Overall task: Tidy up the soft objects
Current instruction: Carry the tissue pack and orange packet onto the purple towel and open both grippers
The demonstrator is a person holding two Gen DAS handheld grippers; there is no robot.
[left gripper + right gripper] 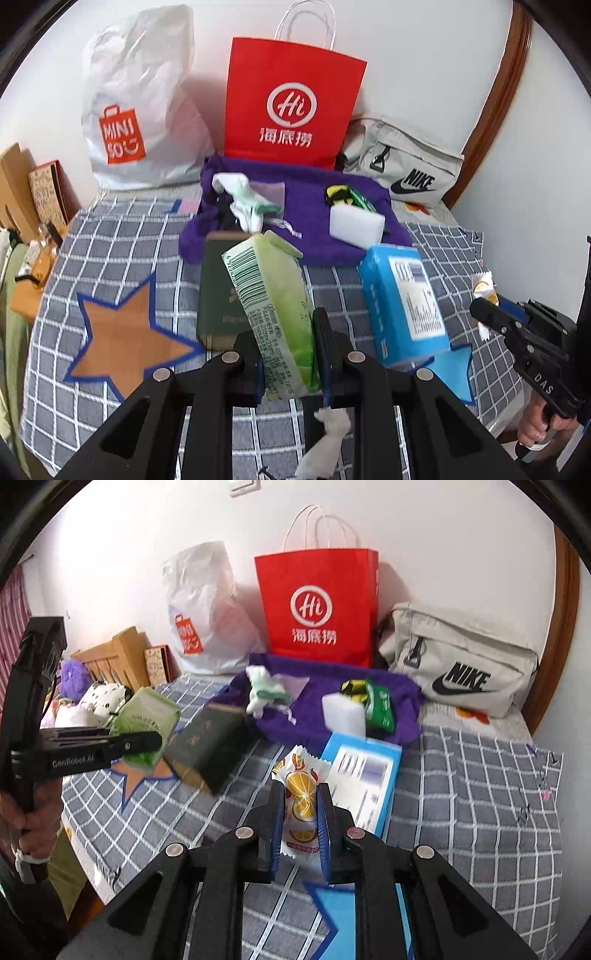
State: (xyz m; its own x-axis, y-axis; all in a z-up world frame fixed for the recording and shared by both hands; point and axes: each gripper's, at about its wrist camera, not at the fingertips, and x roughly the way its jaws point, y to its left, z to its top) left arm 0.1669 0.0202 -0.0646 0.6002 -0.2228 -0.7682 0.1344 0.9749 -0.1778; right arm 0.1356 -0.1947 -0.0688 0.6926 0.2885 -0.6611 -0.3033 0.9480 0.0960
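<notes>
My left gripper [285, 325] is shut on a green tissue pack [273, 291], lifted above the checked bedspread [110, 240]. The same pack [147, 720] shows at the left of the right wrist view, in the left gripper [142, 744]. My right gripper [301, 801] is shut on a small white snack packet with an orange slice print [301, 794]; that packet [484, 288] sticks out of the right gripper [480, 310] at the right edge of the left wrist view. A blue tissue pack [402, 299] [364, 779] and a dark green box [221, 288] [210, 746] lie on the bed.
A purple cloth [306, 206] holds a white sponge block [356, 221], a white-green bundle [243, 199] and a green packet [378, 701]. Behind stand a red paper bag [291, 103], a white plastic bag [136, 107] and a grey Nike bag [406, 162]. Plush toys [85, 698] lie left.
</notes>
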